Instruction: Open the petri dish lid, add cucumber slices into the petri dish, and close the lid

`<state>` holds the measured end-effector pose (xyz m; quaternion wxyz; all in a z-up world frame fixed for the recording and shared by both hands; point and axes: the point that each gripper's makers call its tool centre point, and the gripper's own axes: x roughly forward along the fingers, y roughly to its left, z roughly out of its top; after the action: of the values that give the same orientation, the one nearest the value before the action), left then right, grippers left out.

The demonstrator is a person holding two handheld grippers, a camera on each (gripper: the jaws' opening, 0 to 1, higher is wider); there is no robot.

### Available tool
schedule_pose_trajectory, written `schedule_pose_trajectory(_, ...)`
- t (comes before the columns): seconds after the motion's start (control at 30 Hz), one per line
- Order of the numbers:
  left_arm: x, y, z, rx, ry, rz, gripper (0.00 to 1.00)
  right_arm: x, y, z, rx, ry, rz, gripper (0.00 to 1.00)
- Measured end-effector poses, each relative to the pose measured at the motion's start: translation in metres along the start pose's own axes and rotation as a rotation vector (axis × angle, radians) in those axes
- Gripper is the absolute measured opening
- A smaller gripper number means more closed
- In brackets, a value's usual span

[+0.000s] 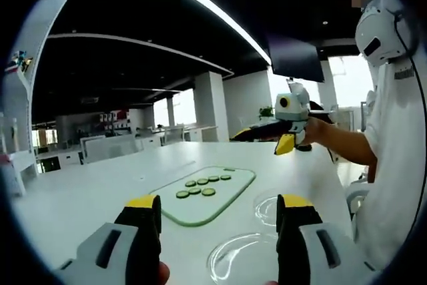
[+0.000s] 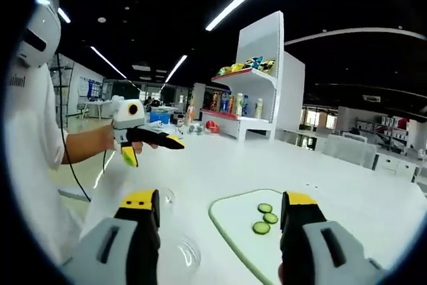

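In the left gripper view, your left gripper (image 1: 219, 221) rose from the bottom edge with its jaws apart and nothing between them. Just beyond its right jaw, at lower centre, lay two clear round petri dish pieces: the nearer piece (image 1: 241, 257) and the farther piece (image 1: 266, 206), side by side on the white table (image 1: 93, 185); you could not tell lid from base. At frame centre lay the cutting board (image 1: 212, 193), its long axis running from lower centre toward upper right. On it you had seven cucumber slices (image 1: 202, 185) in two rows along that axis. Farther off, at right of centre, your right gripper (image 1: 248, 133) pointed left, jaws apparently together.

In the right gripper view, the right gripper (image 2: 221, 221) showed its jaws apart and empty. Three slices were visible on the board between them. At upper centre stood a white shelf unit (image 2: 257, 81) holding bottles and packets; no writing on them was legible.
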<state>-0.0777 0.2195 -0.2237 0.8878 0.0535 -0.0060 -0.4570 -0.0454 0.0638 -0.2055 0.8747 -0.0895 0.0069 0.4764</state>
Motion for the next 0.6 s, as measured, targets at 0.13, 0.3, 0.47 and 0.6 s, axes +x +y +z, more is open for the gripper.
schedule_pose_trajectory(0.13,-0.003,0.006,0.004,-0.004,-0.007,0.037,0.70,-0.019,-0.012,0.010,0.008,-0.032,-0.061,0.73)
schedule_pose_trajectory(0.3,-0.007,0.012,0.013,-0.008,-0.030,0.072,0.74,-0.045,-0.029,0.015,0.018,-0.054,-0.142,0.73)
schedule_pose_trajectory(0.47,-0.014,0.022,0.020,-0.001,-0.045,0.117,0.73,-0.067,-0.043,0.016,0.021,-0.066,-0.212,0.73)
schedule_pose_trajectory(0.6,-0.022,0.031,0.027,-0.013,-0.074,0.166,0.73,-0.086,-0.052,0.016,0.029,-0.073,-0.265,0.73)
